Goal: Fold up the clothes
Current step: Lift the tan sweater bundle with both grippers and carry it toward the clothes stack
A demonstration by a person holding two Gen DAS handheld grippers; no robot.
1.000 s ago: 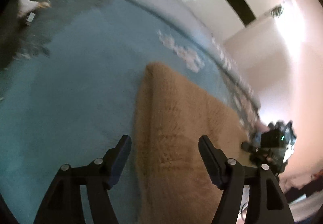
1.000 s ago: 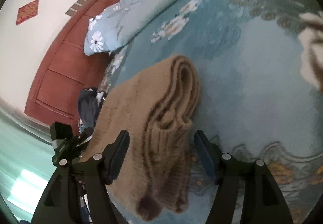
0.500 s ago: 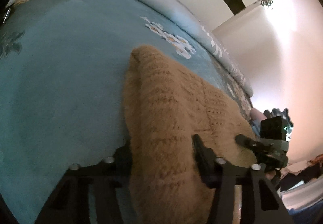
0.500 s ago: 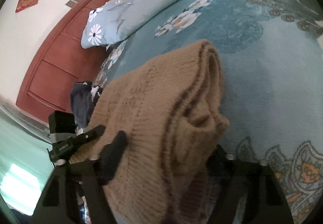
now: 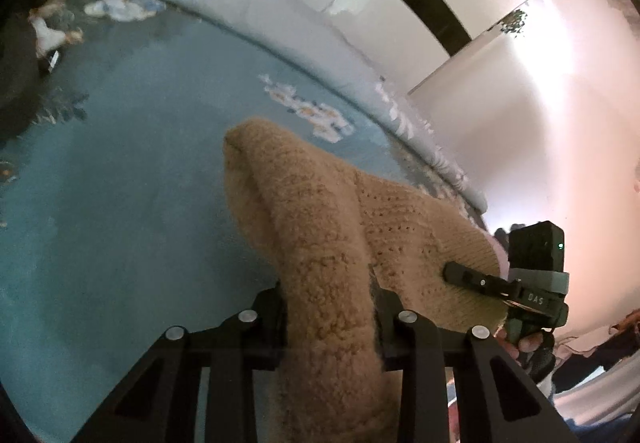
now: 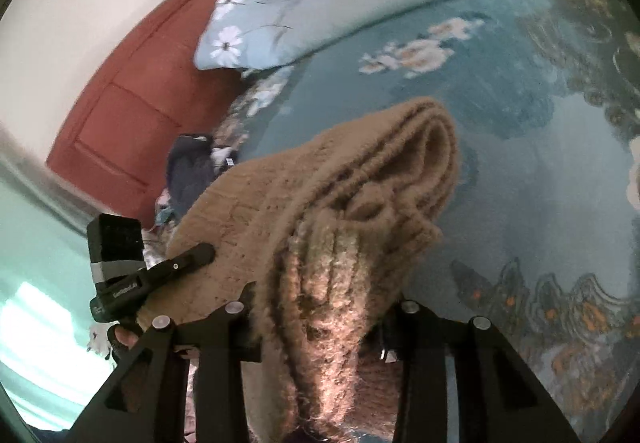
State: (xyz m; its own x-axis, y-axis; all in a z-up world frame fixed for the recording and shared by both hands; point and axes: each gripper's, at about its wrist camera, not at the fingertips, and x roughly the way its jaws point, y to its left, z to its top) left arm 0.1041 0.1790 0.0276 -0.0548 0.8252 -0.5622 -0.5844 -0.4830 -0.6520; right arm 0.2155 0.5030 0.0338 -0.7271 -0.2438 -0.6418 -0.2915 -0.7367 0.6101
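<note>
Above the bed (image 5: pixel 120 203), your left gripper (image 5: pixel 332 307) and right gripper (image 6: pixel 320 307) each clenched the layered sweater (image 5: pixel 320 227); setting it down flat remained.

"DAS" – on right tool (image 5: pixel 536 299)

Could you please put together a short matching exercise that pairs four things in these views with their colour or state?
Things:
1. knitted sweater
2. bedspread
3. headboard
4. left tool

Colour or state:
A. red-brown wood
B. shut on the sweater
C. tan, folded in layers
D. teal with a flower print

Pairs: 1-C, 2-D, 3-A, 4-B
</note>
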